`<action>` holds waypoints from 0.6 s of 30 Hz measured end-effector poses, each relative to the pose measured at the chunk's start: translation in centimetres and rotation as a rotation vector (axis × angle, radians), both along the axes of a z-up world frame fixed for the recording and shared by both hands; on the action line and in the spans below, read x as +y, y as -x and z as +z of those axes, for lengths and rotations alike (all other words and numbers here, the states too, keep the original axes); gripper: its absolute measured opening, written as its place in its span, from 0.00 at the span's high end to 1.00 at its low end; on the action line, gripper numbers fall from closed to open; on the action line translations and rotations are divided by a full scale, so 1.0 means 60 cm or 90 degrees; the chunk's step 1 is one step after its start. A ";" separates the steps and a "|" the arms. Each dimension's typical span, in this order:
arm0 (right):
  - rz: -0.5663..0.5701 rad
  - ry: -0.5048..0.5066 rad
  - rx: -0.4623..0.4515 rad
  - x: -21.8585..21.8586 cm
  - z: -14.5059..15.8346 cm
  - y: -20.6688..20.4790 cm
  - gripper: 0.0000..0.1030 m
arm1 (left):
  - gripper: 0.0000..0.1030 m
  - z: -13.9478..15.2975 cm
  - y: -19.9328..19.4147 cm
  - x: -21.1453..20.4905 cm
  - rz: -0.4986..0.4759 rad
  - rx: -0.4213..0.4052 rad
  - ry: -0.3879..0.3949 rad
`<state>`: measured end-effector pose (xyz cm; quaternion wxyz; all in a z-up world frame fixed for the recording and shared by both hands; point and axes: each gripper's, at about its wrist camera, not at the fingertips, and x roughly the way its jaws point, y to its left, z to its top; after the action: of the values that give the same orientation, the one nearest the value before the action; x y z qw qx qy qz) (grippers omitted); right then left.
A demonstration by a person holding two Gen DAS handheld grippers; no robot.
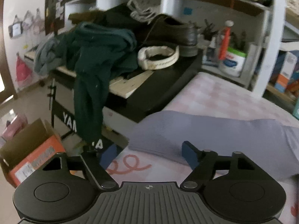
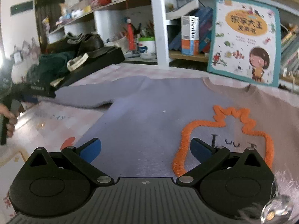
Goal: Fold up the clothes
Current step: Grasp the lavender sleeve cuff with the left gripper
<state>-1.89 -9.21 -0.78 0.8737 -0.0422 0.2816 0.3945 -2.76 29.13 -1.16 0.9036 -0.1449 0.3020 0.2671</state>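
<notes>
**Sweatshirt lies open on the pink cloth**

While the lavender-and-beige sweatshirt [image 2: 149,115] lies face up and spread flat on the pink patterned cloth [image 2: 56,119], one sleeve [image 1: 214,130] stretched sideways, no fold shows in it; folding is wholly left, by my judgement. Above its chest the right gripper [image 2: 145,149] hovers, jaws apart and empty. By the sleeve's cuff the left gripper [image 1: 142,153] is likewise spread, holding nothing. Beyond the cuff a keyboard [image 1: 82,123] reads "YAM…"; behind the collar stands a Chinese-titled picture book [image 2: 244,41].
</notes>
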 end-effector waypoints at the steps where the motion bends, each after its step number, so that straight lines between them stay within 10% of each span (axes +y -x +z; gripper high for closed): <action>1: -0.003 -0.007 0.009 -0.003 -0.001 -0.003 0.00 | 0.31 -0.002 0.000 0.005 0.000 -0.009 0.011; 6: 0.000 -0.006 0.020 -0.002 -0.002 -0.006 0.00 | 0.87 0.008 0.014 0.014 0.006 -0.054 0.024; 18: 0.015 0.015 0.010 0.008 -0.003 -0.004 0.00 | 0.78 0.006 -0.006 -0.013 -0.023 -0.049 0.034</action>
<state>-1.67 -8.71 -0.97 0.8663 -0.0526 0.2925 0.4016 -2.41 28.38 -0.80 0.9151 -0.1737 0.2767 0.2365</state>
